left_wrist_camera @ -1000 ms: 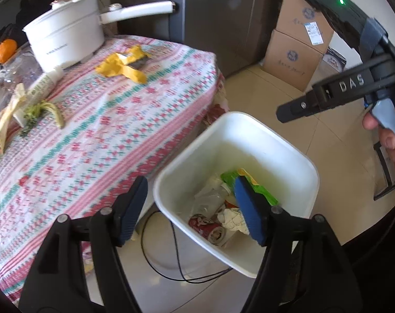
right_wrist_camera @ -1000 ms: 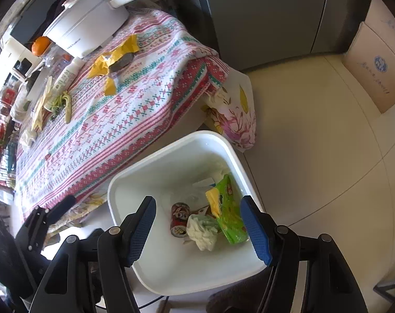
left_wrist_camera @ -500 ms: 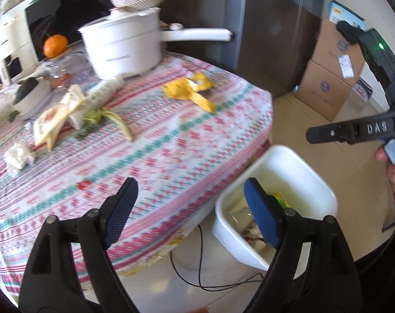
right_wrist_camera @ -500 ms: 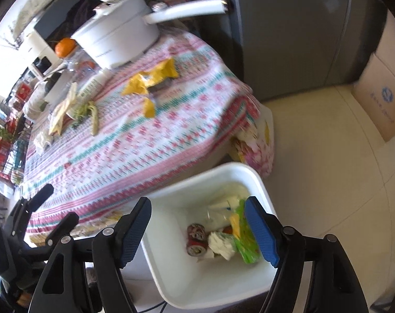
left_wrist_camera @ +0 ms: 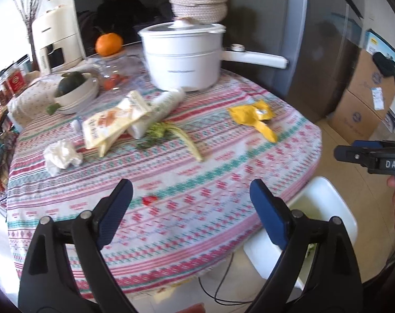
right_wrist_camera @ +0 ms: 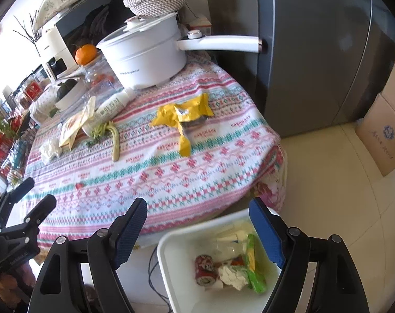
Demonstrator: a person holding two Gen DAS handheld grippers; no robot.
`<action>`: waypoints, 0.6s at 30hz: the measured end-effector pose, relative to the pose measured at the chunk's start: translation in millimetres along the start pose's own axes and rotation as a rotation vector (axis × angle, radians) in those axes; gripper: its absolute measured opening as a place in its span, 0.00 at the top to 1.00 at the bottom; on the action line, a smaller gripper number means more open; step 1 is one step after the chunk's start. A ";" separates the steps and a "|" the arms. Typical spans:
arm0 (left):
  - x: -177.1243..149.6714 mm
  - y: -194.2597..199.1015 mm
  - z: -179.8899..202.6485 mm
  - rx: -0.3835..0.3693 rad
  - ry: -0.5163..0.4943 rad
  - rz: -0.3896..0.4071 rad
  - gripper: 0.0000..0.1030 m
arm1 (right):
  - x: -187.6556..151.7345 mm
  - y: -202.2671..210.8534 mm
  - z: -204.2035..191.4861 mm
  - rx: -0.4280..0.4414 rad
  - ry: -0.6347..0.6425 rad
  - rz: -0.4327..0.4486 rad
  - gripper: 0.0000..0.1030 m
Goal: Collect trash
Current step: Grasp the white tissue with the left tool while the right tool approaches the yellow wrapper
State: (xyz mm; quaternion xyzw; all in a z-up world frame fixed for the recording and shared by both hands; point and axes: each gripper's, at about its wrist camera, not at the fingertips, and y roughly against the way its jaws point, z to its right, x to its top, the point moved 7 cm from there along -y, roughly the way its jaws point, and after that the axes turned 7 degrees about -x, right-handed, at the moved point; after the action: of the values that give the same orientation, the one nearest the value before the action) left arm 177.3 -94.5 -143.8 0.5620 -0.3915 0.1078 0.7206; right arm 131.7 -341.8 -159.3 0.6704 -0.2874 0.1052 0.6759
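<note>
My left gripper [left_wrist_camera: 191, 203] hangs over the near edge of the patterned tablecloth [left_wrist_camera: 171, 182], jaws opening with nothing between them. My right gripper [right_wrist_camera: 197, 221] is above the table edge and the white bin [right_wrist_camera: 171, 263], jaws also opening and empty. The bin [left_wrist_camera: 328, 203] holds a red can [right_wrist_camera: 204, 270], crumpled tissue [right_wrist_camera: 232, 274] and a green wrapper [right_wrist_camera: 255, 274]. On the table lie a yellow wrapper [left_wrist_camera: 252, 116] [right_wrist_camera: 183, 114], a snack packet [left_wrist_camera: 111, 122], a crumpled tissue [left_wrist_camera: 61, 155] [right_wrist_camera: 50, 150], a vegetable stalk [left_wrist_camera: 181, 137] [right_wrist_camera: 114, 140] and a small red scrap [left_wrist_camera: 149, 199].
A white pot [left_wrist_camera: 183, 60] [right_wrist_camera: 145, 57] with a long handle stands at the table's back, beside an orange [left_wrist_camera: 108, 43], a bowl [left_wrist_camera: 75, 91] and a white tube [left_wrist_camera: 161, 107]. Cardboard boxes [left_wrist_camera: 361, 99] sit by the grey fridge [right_wrist_camera: 315, 52]. A cable [left_wrist_camera: 223, 281] runs under the table.
Both grippers rose and swung from over the bin toward the table, so the tabletop now fills the views. Both sets of jaws widened.
</note>
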 end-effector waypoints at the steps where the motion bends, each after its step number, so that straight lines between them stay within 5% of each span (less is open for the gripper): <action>1: 1.6 -1.5 -8.0 0.015 0.007 0.000 0.11 | 2.6 -1.5 -3.1 -0.003 0.001 0.006 0.19; 18: 13.8 -55.5 -227.3 0.419 0.248 -0.059 0.11 | 32.0 -50.3 -55.1 -0.007 0.051 0.055 0.18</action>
State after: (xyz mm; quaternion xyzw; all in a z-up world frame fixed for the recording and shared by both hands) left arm 320.3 85.6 -188.7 0.6927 -0.2527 0.2338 0.6338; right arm 197.9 -300.3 -181.3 0.6570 -0.2887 0.1400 0.6822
